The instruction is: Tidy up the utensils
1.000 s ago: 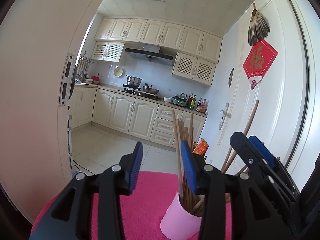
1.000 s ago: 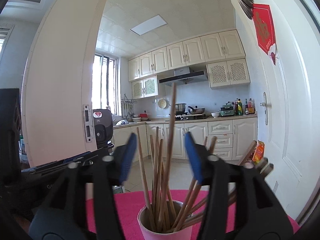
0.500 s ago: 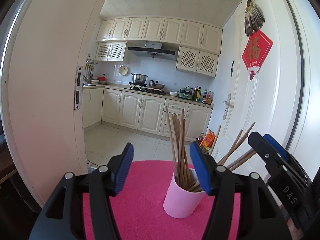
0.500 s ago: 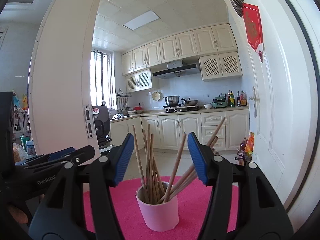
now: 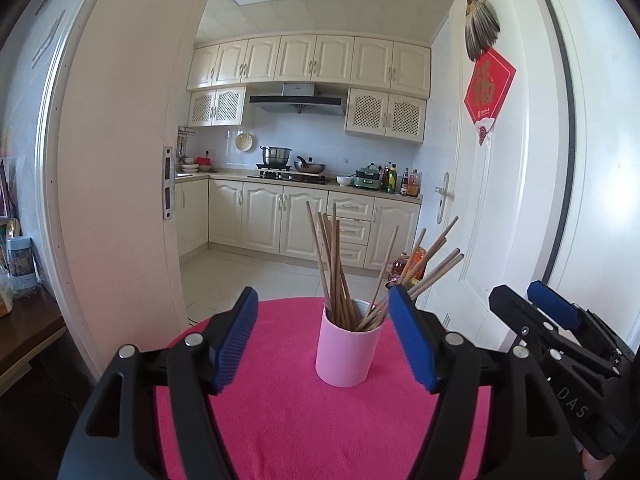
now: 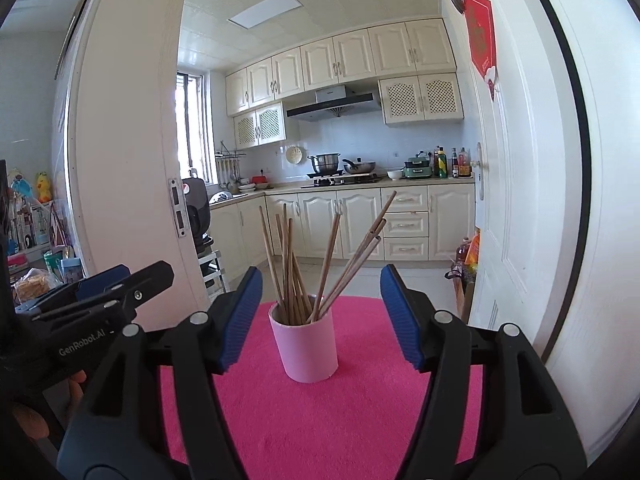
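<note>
Chopsticks (image 5: pixel 340 276) stand in pink cup (image 5: pixel 346 354); both grippers' fingers (image 5: pixel 236 336) (image 6: pixel 400 316) gape wide, empty.

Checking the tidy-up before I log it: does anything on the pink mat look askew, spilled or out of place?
Nothing is spilled. The pink cylindrical cup stands upright on the round pink mat, and all the wooden chopsticks are inside it. They only fan apart: some lean left, others right. Both claws, left and right, are open and empty.
</note>
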Demonstrator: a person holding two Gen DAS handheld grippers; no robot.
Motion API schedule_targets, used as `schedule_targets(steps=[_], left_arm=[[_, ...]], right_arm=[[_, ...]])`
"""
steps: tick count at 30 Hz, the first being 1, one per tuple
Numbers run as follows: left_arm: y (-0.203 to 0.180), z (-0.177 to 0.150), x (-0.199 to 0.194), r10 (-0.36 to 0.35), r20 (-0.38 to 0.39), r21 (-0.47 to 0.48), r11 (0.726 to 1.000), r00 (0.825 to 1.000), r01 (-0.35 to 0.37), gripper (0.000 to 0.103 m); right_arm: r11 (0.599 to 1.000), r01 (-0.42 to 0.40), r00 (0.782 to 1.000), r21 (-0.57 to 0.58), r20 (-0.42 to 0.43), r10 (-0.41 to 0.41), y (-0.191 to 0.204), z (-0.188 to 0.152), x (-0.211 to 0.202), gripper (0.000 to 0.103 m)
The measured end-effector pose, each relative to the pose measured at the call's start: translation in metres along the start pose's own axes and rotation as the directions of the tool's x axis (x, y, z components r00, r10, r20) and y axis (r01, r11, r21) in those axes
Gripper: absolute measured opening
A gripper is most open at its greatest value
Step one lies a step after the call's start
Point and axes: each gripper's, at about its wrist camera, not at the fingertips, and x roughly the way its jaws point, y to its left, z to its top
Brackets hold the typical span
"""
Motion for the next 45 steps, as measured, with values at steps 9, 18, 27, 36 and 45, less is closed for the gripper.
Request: schedule_targets(steps=[9,18,27,36,45], left_arm=[[-0.031,0.0,-0.052,0.044,0.062,0.093,0.994,0.997,-0.05,0.071],[-0.042,-0.008,-0.084,0.045,0.089,0.098,0.994,0.995,-0.054,0.071],[-0.047,-0.012,-0.09,0.045,0.094,0.097,0.994,0.995,-0.054,0.071],[-0.051,-0.009,-0.091,0.05,0.116,0.104,0.993,0.992,-0.062,0.071],[-0.052,-0.01,-0.094,0.052,0.129,0.107,0.992,0.99,-0.066,0.071]], right_arm=[[0.999,0.037,0.999,-0.038,0.021,-0.036,0.007,-0.001,-0.048,0.072],[0.996,0.068,0.997,-0.063,0.042,-0.065,0.007,-0.001,-0.08,0.076],[0.996,0.065,0.997,-0.063,0.039,-0.062,0.005,-0.003,-0.086,0.079],[0.996,0.061,0.998,-0.065,0.032,-0.059,0.003,-0.003,-0.086,0.081],[0.996,0.062,0.998,-0.068,0.032,-0.06,0.002,-0.004,-0.088,0.083]])
